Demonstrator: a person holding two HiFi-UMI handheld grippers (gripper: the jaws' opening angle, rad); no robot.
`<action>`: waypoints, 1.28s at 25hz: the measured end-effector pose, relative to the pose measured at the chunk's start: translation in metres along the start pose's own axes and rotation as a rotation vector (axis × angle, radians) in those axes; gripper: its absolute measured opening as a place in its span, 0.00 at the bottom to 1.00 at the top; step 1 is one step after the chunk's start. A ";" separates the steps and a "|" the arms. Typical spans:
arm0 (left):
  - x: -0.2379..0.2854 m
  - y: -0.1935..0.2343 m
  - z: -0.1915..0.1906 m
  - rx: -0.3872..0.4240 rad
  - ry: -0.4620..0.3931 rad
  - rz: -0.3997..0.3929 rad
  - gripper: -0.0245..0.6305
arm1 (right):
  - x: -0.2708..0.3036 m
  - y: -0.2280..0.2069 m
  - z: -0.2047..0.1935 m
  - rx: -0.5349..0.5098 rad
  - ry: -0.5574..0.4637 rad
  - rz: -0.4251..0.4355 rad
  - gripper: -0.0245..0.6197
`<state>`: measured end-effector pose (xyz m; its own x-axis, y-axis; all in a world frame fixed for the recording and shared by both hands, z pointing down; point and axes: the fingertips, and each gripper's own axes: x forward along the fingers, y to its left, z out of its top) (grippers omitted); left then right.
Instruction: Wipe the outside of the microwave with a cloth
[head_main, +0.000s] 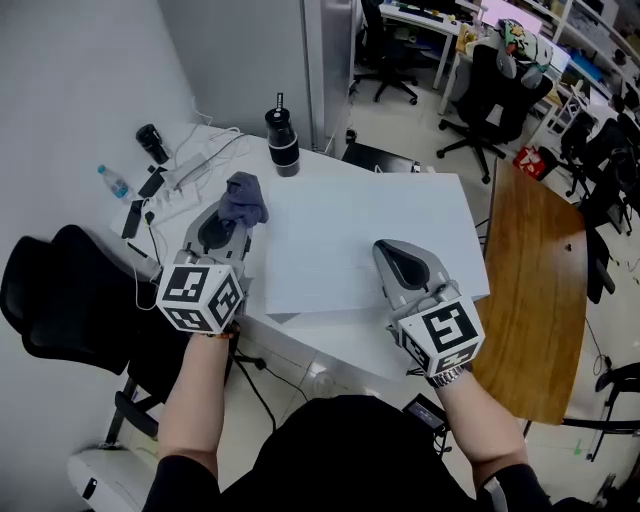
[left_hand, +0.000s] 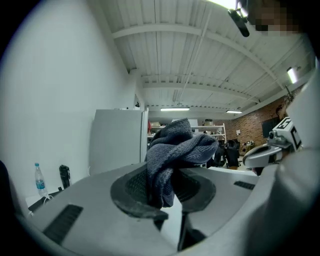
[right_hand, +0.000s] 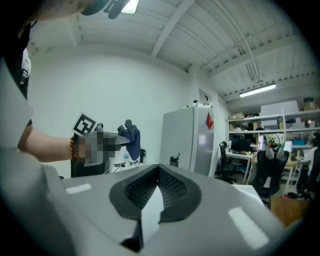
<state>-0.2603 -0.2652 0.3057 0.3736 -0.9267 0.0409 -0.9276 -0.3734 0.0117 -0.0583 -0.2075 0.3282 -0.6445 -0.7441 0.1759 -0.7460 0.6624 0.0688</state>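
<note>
Above the left of the surface (head_main: 340, 345), the left tool (head_main: 236, 216) grips the bunched cloth (head_main: 243, 198), held up ready for wiping. The right tool (head_main: 386, 249), clenched and empty, waits on the right.

Lower end of the cloth (left_hand: 172, 160) is buried between the pads of my left claw (left_hand: 162, 189); how deep it runs, cannot tell. Seen from the head, it drapes over that claw's tips and hides them. White box (head_main: 360, 250) on the desk (head_main: 330, 168): top only, front and sides out of sight. Black chair (head_main: 50, 300) cut by the left edge. Water bottle (head_main: 113, 181): label too small to read. Left forearm (head_main: 195, 400) and right forearm (head_main: 480, 420) run off the bottom edge.
</note>
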 end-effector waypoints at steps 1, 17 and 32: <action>-0.006 -0.010 0.006 0.003 -0.010 -0.005 0.18 | -0.007 0.001 0.001 0.000 -0.004 0.003 0.04; -0.080 -0.211 0.023 0.026 -0.032 -0.127 0.18 | -0.137 0.004 0.005 -0.016 -0.090 0.064 0.04; -0.152 -0.334 0.001 0.012 0.006 -0.185 0.18 | -0.237 0.035 -0.008 -0.013 -0.117 0.113 0.04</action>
<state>-0.0076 0.0006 0.2948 0.5381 -0.8417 0.0454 -0.8427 -0.5384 0.0074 0.0699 -0.0070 0.2969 -0.7398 -0.6694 0.0672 -0.6660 0.7429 0.0675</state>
